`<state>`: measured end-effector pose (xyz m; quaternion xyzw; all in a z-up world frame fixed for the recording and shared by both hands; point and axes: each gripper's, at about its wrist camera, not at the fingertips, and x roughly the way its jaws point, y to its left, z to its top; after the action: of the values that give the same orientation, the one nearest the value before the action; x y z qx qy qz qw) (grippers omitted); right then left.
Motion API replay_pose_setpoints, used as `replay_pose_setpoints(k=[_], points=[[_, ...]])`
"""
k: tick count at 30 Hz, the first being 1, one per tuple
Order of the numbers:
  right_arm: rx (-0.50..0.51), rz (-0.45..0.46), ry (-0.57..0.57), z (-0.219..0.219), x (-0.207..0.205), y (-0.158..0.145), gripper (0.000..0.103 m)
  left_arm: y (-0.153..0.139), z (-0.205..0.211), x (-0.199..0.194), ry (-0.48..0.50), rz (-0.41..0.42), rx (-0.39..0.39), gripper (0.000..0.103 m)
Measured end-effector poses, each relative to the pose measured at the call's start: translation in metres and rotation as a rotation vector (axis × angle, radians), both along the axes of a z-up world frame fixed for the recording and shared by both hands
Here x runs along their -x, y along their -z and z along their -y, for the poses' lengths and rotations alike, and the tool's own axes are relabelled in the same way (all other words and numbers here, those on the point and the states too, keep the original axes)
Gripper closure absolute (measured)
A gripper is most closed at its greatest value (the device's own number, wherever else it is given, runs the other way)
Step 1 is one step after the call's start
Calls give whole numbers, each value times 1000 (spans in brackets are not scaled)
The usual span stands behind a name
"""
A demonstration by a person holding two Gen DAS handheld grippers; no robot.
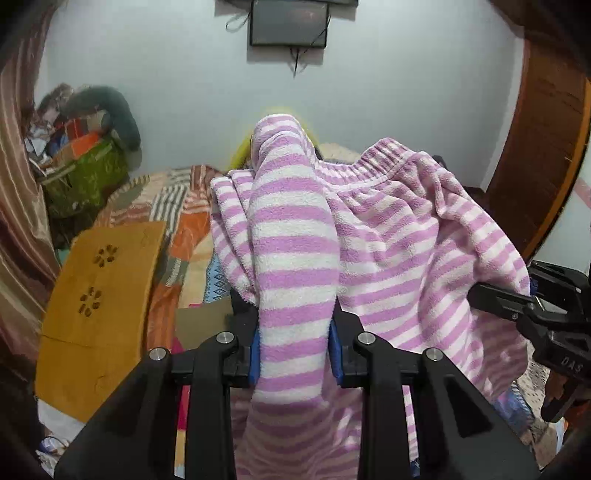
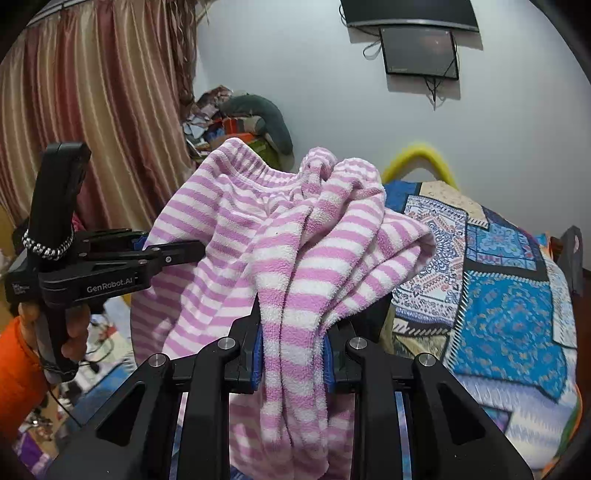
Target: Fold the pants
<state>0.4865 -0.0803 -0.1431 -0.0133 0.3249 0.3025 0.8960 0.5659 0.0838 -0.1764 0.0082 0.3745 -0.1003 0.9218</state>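
While both grippers have the pants off the bed, the left wrist view shows the left gripper clamped on a thick roll of the pink-and-white striped pants, blue pads pressed into the fleece on either side. Beyond that roll the ribbed waistband arches above the bed, and the right gripper bites the far edge of the cloth on the right of the frame. An orange-brown board lies on the patchwork bedspread to the left of the pants, with a dark wall screen high above them. Over to the right wrist view: the right gripper is closed on several bunched layers of the pants, and the left gripper pinches the cloth at the left, a hand with an orange sleeve on its handle. The blue-patterned quilt spreads to the right of the pants, striped curtains hang behind on the left. The risk, as it looks: the bundles are thick and uneven, so a layer could slip free mid-carry, or the twisted fabric could land creased and spoil the fold. Readable writing: "GenRobot.AI" on the left gripper's side; the right gripper's body in the left view shows letters like "DAS", partly cut off.
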Motion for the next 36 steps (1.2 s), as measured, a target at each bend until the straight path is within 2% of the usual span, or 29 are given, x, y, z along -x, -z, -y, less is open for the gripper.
replay_pose_setpoints(k=[6, 11, 14, 16, 19, 21, 25, 27, 30, 34, 36], points=[[44, -63, 24, -15, -62, 56, 81, 75, -16, -70, -30, -125, 8, 74], [119, -155, 76, -14, -110, 103, 81, 115, -26, -103, -78, -202, 4, 71], [147, -174, 61, -8, -111, 109, 79, 111, -30, -101, -63, -190, 8, 68], [176, -155, 58, -4, -104, 101, 73, 102, -31, -91, -73, -166, -50, 65], [223, -129, 66, 3, -94, 83, 69, 81, -40, -82, -144, -129, -96, 65], [247, -78, 68, 5, -86, 65, 69, 63, -47, -75, -175, -98, -78, 56], [154, -71, -2, -2, -84, 45, 66, 48, -43, -59, -135, -80, -9, 55], [125, -76, -43, -16, -79, 43, 63, 51, -35, -56, -129, -89, -10, 55], [121, -95, -87, -36, -75, 56, 58, 69, -18, -53, -98, -108, -25, 55], [215, -185, -130, -57, -81, 98, 58, 108, -7, -58, -100, -167, -123, 55], [253, -204, -150, -55, -80, 112, 58, 119, -13, -59, -102, -164, -144, 35]])
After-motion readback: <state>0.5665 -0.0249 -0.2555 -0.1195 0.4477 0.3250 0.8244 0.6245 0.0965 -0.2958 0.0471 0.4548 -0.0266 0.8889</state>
